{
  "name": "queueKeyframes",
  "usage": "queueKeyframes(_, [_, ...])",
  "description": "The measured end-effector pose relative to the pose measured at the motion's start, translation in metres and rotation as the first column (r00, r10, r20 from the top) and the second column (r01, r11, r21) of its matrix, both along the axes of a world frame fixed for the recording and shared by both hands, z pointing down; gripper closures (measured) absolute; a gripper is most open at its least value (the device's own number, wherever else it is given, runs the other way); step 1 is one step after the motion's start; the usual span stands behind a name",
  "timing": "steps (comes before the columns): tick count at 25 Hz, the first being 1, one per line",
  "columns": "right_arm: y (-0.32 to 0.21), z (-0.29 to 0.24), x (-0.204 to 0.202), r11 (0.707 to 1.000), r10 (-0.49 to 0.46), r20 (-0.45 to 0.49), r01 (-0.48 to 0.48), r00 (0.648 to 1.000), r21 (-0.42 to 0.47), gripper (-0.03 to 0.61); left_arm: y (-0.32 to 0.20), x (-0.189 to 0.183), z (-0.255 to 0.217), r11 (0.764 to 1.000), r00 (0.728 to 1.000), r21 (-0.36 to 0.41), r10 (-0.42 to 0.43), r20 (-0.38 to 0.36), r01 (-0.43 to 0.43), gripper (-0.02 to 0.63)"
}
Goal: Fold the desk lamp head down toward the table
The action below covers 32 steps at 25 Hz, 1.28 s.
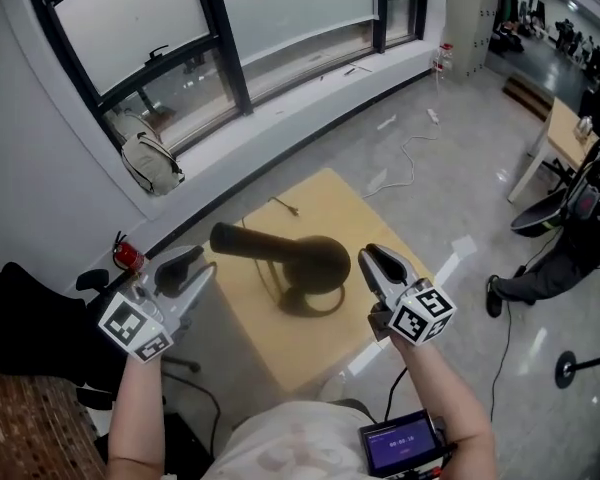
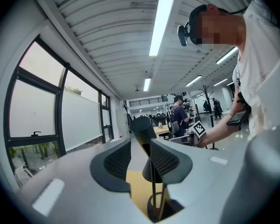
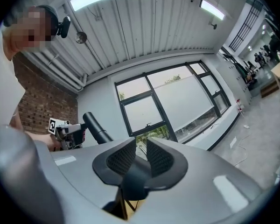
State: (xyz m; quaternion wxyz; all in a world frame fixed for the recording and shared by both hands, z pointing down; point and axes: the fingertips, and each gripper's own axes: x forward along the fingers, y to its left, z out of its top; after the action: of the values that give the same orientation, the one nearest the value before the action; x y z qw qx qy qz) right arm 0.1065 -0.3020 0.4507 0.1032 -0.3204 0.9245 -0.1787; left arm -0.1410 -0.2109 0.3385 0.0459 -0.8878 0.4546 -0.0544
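Observation:
A dark desk lamp stands on a small wooden table [image 1: 315, 203]. Its long tube head [image 1: 252, 242] lies about level and points left from a rounded cone [image 1: 322, 258], above a ring base [image 1: 315, 300]. My left gripper [image 1: 200, 270] is left of the tube end, apart from it. In the left gripper view its jaws [image 2: 140, 155] stand open, with the lamp [image 2: 142, 127] seen beyond the gap. My right gripper [image 1: 370, 260] hovers just right of the cone. Its jaws [image 3: 141, 160] are open by a narrow gap with no thing pressed, and the dark cone [image 3: 133, 188] shows below them.
A pale bag [image 1: 150, 163] lies on the windowsill, and a red object [image 1: 128, 256] sits left of the table. Cable [image 1: 410, 158] trails across the floor. Another table [image 1: 565, 133] and a seated person [image 1: 555, 253] are at right. A small screen [image 1: 405, 443] hangs at my waist.

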Motion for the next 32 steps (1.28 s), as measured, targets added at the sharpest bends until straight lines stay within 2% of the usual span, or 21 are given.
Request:
queueKeyframes(2, [0.007, -0.003, -0.001, 1.0, -0.005, -0.022, 0.005, 1.0, 0.004, 0.512, 0.011, 0.002, 0.006, 1.0, 1.0, -0.004, -0.007, -0.019, 0.007, 0.53])
queueKeyframes(5, [0.019, -0.005, -0.002, 1.0, -0.007, -0.054, 0.008, 0.999, 0.015, 0.541, 0.027, 0.007, 0.02, 1.0, 0.999, -0.018, -0.009, -0.033, 0.008, 0.577])
queueKeyframes(10, [0.039, -0.016, -0.004, 0.999, -0.012, -0.079, 0.015, 0.997, 0.034, 0.565, 0.052, 0.014, 0.04, 0.998, 0.997, -0.06, -0.028, -0.072, 0.024, 0.611])
queueKeyframes(15, [0.066, -0.024, -0.004, 0.998, -0.024, -0.098, 0.029, 0.995, 0.05, 0.565, 0.074, 0.016, 0.059, 0.994, 0.989, -0.097, -0.066, -0.135, 0.053, 0.612])
queueKeyframes(23, [0.119, -0.02, -0.017, 0.994, -0.067, -0.161, 0.08, 0.985, 0.075, 0.566, 0.102, 0.02, 0.081, 0.989, 0.984, -0.127, -0.094, -0.153, 0.075, 0.612])
queueKeyframes(32, [0.167, -0.008, -0.035, 0.992, -0.096, -0.161, 0.108, 0.982, 0.067, 0.566, 0.132, 0.032, 0.101, 0.989, 0.986, -0.139, -0.073, -0.147, 0.052, 0.612])
